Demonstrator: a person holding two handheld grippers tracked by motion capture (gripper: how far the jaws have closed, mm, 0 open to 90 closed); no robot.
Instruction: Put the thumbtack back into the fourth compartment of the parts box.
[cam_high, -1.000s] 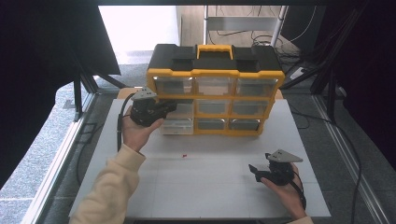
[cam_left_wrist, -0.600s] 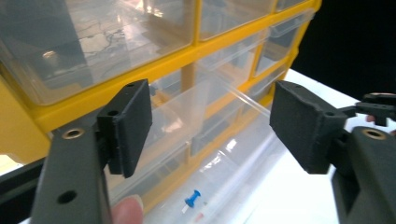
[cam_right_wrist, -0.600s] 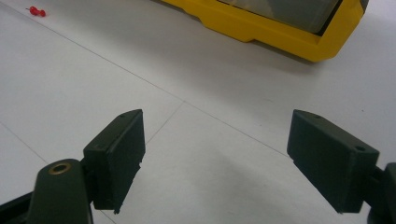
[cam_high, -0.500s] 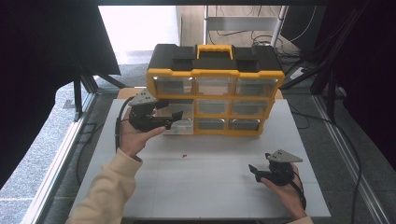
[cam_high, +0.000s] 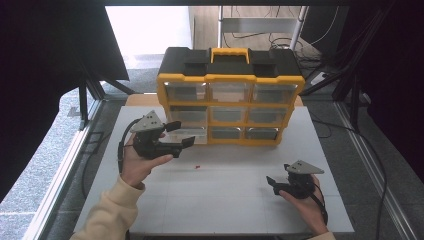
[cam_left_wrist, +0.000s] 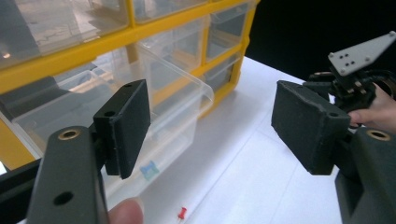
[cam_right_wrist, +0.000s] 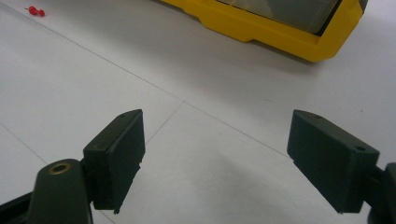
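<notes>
- Where the left hand-held gripper (cam_high: 181, 134) hovers, just beside the organiser's (cam_high: 230, 80) lower left corner, a clear drawer (cam_left_wrist: 159, 107) stands pulled out of its slot toward the person.
- That drawer is see-through plastic with rounded front corners; through its wall, in the left gripper view, a small pale blue-green piece (cam_left_wrist: 149, 170) shows near the bottom.
- Its back part sits in the yellow frame, in the left column of the bottom row as far as the high view tells; the front juts over the white worktop (cam_high: 235, 200).
- The organiser itself is yellow with a black top and a yellow handle (cam_high: 230, 54), and holds three rows of three clear drawers; it stands at the far side of the worktop.
- The left hand-held gripper has just been opening; its jaws now stand wide apart with nothing pressed between them, the drawer lying beyond the left jaw in its own view, not gripped.
- A thumb tip (cam_left_wrist: 125, 212) shows at the bottom edge of that view.
- A small red pushpin (cam_high: 198, 166) lies on the worktop in front of the organiser, near the left hand-held gripper and apart from the drawer.
- The right hand-held gripper (cam_high: 275, 183) rests low over the near right part of the worktop, well apart from the organiser; its jaws are spread wide and hold nothing, with bare white surface between them.
</notes>
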